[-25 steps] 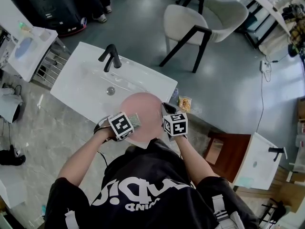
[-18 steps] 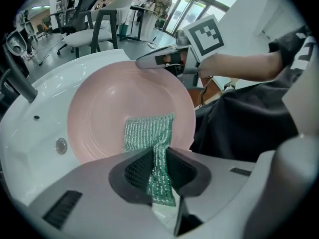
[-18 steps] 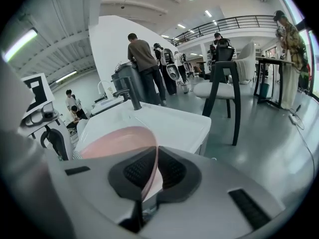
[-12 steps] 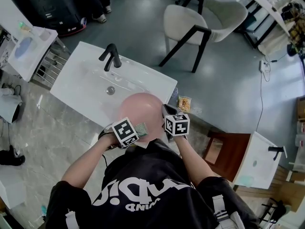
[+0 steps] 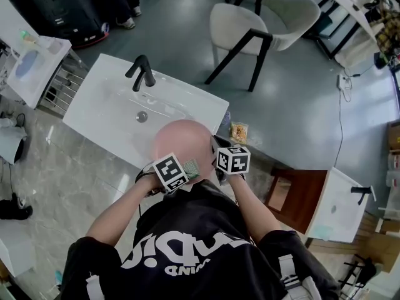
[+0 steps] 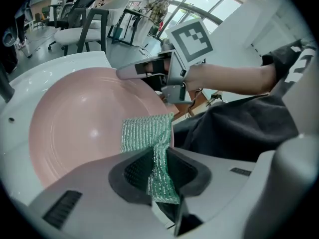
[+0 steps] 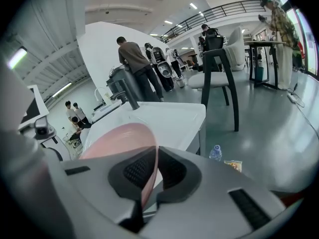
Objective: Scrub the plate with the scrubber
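Note:
A round pink plate (image 5: 182,141) is held over the near edge of the white sink (image 5: 106,108). My right gripper (image 5: 215,161) is shut on the plate's right rim (image 7: 149,168). My left gripper (image 5: 189,170) is shut on a green mesh scrubber (image 6: 149,143), and the scrubber's free end lies flat on the plate's (image 6: 79,118) near edge. In the left gripper view the right gripper (image 6: 144,69) shows clamped on the plate's far rim.
A black faucet (image 5: 140,72) stands at the sink's far side, with the drain (image 5: 142,116) below it. A white chair (image 5: 262,17) stands beyond on the grey floor. A bottle and a snack packet (image 5: 239,132) lie on the floor right of the sink.
The left gripper with the scrubber has slid right and toward me across the plate, down to its near edge. The right gripper and plate have barely moved.

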